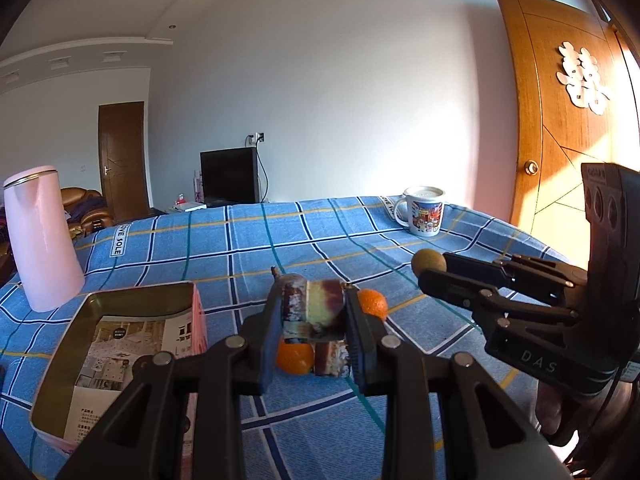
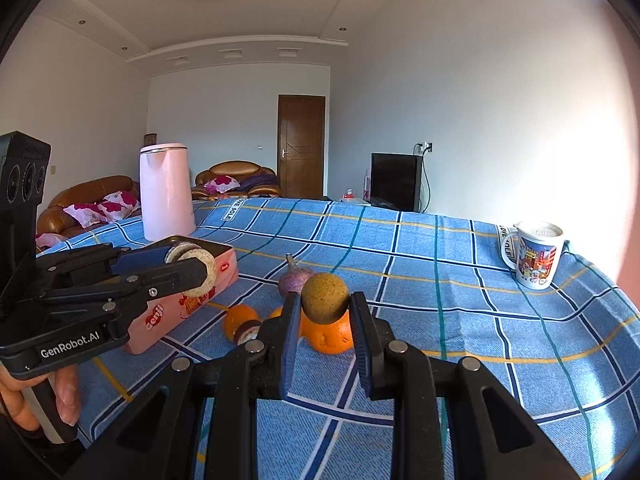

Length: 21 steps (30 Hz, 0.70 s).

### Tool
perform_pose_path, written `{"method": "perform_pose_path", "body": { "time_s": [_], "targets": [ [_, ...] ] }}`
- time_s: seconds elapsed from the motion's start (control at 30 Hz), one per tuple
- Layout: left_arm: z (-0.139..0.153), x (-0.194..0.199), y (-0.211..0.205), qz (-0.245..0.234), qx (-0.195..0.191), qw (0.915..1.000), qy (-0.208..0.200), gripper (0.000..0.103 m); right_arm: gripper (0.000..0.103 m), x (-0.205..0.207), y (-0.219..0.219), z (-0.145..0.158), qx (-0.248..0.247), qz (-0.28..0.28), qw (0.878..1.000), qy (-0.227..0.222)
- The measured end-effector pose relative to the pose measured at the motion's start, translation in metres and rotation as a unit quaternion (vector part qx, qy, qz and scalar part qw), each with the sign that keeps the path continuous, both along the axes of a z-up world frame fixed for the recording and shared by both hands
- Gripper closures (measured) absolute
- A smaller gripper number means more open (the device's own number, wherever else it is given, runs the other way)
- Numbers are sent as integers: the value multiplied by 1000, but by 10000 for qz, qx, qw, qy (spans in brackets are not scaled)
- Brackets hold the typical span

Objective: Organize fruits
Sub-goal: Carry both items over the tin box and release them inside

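The left gripper has its fingers pinched on a short purple-and-green sugarcane chunk, held off the blue checked tablecloth of the table with its pale cut face turned sideways. In the right wrist view that same chunk shows as a cream-coloured round disc clamped above the pink box. The right gripper has its fingers closed against a round brown kiwi-like fruit, lifted clear of the cloth; from the left camera the brown ball sits at the tips of the black fingers.

On the cloth below, toward the middle of the table, lie the loose fruits: an orange mandarin just under the held brown fruit, a second mandarin near the pink box, and beside it another small sugarcane piece with a purple rind. Just behind them rests a purple bulb-shaped fruit with a stem.

An open pink rectangular tin box with printed paper lining its bottom stands toward the table's left side. Behind it, near the far left edge, stands a tall pale pink kettle. A white mug with a cartoon print sits at the far right corner.
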<state>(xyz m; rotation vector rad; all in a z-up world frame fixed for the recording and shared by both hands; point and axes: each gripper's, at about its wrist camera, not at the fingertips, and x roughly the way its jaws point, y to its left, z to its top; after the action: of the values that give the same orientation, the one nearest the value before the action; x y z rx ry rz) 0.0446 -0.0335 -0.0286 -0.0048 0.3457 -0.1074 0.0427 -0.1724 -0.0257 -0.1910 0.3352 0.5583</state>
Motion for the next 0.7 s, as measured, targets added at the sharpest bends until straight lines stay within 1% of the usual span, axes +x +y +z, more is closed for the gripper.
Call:
{"method": "perform_pose_path", "body": {
  "time_s": [0.1,0.33,0.57,0.7],
  "targets": [
    [1,-1,13,137,-66,9999,1,72,77,2,15,7,-5,173,9998,9],
    [4,-5,58,615,-303,9976,-22,72,77,3,57,21,-80,609,9981,-33],
    [3,-9,106,1121,-467,9926,16,72,77,9,95,24,-133,929,9956,77],
    [-1,-8,131,1405,-538,9886,109,72,77,9,116,23,-223,1089,9937,106]
  ]
}}
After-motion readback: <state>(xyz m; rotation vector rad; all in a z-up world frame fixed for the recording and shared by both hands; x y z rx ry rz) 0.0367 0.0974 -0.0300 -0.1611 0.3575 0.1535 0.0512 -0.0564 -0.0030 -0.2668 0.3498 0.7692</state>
